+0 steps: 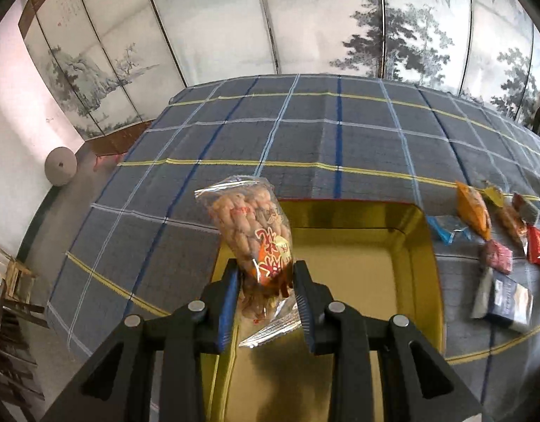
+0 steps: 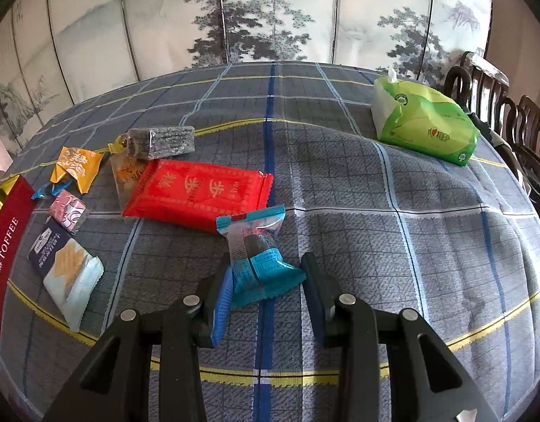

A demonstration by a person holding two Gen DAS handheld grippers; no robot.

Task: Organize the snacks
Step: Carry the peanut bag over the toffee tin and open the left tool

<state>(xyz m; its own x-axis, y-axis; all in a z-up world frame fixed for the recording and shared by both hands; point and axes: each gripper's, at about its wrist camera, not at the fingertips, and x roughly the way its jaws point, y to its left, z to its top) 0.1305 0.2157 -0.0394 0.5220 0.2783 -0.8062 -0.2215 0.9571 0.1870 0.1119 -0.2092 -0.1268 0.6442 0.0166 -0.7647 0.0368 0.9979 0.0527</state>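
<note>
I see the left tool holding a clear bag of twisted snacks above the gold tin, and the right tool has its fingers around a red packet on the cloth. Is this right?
Not quite. In the right wrist view, the right tool has its fingers around a blue packet; the red packet lies farther away on the cloth. The rest is right: the left tool holds the clear bag of twisted snacks above the gold tin.

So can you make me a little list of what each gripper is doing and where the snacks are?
left gripper: shut on the bag of twisted dough snacks, held above the gold tin
right gripper: open, one finger on each side of the teal snack packet on the tablecloth
waiting snacks: red packet, orange packet, pink candy, cracker packet
not a snack: green tissue pack
</note>
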